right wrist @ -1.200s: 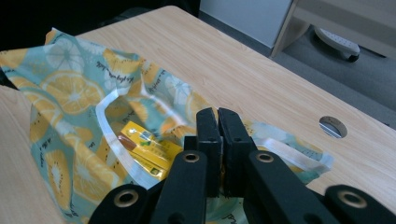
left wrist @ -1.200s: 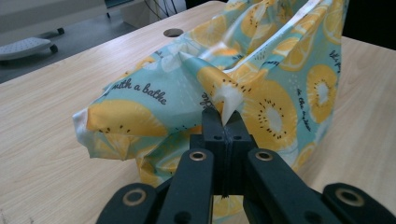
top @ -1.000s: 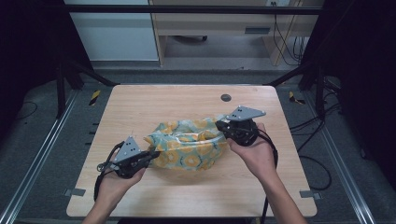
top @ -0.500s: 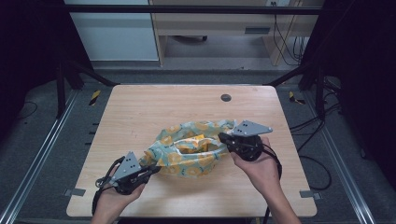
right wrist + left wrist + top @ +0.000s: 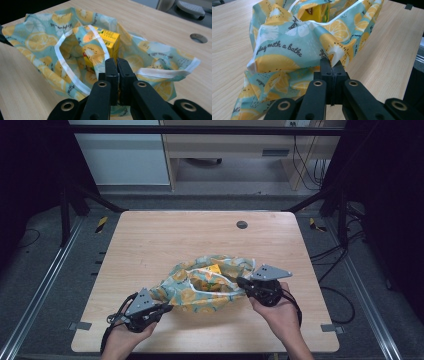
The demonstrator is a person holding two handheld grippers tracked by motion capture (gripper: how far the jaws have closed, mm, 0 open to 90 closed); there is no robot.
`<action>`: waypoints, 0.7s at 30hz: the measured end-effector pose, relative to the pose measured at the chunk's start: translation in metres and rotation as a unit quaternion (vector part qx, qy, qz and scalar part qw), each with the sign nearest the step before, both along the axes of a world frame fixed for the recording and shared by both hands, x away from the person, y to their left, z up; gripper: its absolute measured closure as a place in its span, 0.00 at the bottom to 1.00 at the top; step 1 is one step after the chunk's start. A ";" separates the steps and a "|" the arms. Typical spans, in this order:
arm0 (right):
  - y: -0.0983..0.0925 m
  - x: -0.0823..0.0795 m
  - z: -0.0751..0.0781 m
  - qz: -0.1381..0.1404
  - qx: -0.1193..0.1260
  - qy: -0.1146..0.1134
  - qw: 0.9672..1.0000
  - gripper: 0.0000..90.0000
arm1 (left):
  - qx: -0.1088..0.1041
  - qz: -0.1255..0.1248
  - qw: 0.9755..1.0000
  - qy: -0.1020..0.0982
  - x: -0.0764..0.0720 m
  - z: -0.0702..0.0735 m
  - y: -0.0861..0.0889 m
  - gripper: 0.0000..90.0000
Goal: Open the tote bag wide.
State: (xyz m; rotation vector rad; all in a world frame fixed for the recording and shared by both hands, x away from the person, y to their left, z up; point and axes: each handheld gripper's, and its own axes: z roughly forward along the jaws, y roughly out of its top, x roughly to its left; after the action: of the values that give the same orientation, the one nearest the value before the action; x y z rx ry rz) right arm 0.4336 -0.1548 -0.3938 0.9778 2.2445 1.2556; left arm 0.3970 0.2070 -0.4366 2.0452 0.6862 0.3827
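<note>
**Lemon-print bag held by both ends, carton already inside**

The left gripper (image 5: pixel 161 309) has its jaws clenched on a pinch of fabric at one end of the lemon-print cloth bag (image 5: pixel 207 287); in the left gripper view the two black jaws meet with a fold of the bag (image 5: pixel 294 55) caught between their tips. The right gripper (image 5: pixel 243 283) is likewise clamped on the opposite side, its jaws closed over cloth just below the white-trimmed rim, as the right gripper view shows. Between the two grips the mouth of the bag gapes upward, and a yellow carton (image 5: pixel 105 42) stands inside it, its top corner showing above the folds.

Judging by that, the loading looks done: the carton is in and the bag rests on the desk with both ends gripped. What seems left is to deal with the opening, whether by drawing it closed, flattening it or lifting the bag away; nothing about the mouth looks shut yet.

The bag lies on the near half of a light wooden desk (image 5: pixel 150 245), which has a round cable port (image 5: pixel 242 224) near its far edge. Around the desk run a dark metal frame, grey floor, loose cables at the right, and pale cabinets beyond.
</note>
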 end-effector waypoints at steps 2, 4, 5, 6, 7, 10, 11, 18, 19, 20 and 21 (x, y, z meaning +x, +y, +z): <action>0.000 -0.001 -0.003 0.000 0.001 0.003 1.000 0.98 | 0.002 0.002 1.000 0.000 -0.001 -0.001 0.002 1.00; 0.000 -0.004 -0.011 0.004 -0.002 0.011 1.000 0.98 | 0.009 0.000 1.000 0.011 -0.001 -0.005 0.004 1.00; 0.000 -0.005 -0.013 0.005 -0.004 0.012 1.000 0.98 | 0.013 0.000 1.000 0.015 -0.001 -0.007 0.003 1.00; 0.001 -0.006 -0.015 0.005 -0.005 0.015 1.000 0.98 | 0.013 0.000 1.000 0.015 -0.001 -0.007 0.003 1.00; 0.001 -0.006 -0.017 0.005 -0.006 0.016 1.000 0.98 | 0.021 0.001 0.999 0.024 0.001 -0.013 0.003 1.00; 0.001 -0.007 -0.023 0.005 -0.008 0.022 1.000 0.98 | 0.026 0.004 0.999 0.029 0.002 -0.016 0.003 1.00; 0.001 -0.007 -0.026 0.006 -0.008 0.025 1.000 0.98 | 0.030 0.007 0.999 0.031 0.003 -0.017 0.005 1.00; 0.005 -0.014 -0.042 0.014 -0.017 0.049 0.999 0.98 | 0.053 0.012 0.997 0.054 0.004 -0.029 0.006 1.00; 0.005 -0.014 -0.042 0.014 -0.017 0.049 0.999 0.98 | 0.053 0.012 0.997 0.054 0.004 -0.029 0.006 1.00; 0.006 -0.016 -0.046 0.016 -0.020 0.056 0.998 0.98 | 0.057 0.013 0.997 0.056 0.004 -0.031 0.006 1.00; 0.007 -0.017 -0.048 0.017 -0.021 0.060 0.998 0.98 | 0.061 0.016 0.996 0.060 0.005 -0.033 0.006 1.00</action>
State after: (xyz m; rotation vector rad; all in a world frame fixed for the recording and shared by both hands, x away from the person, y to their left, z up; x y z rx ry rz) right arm 0.4163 -0.1479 -0.4421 1.0280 2.3786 1.1875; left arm 0.4021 0.2134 -0.4695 2.1890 0.7854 0.3295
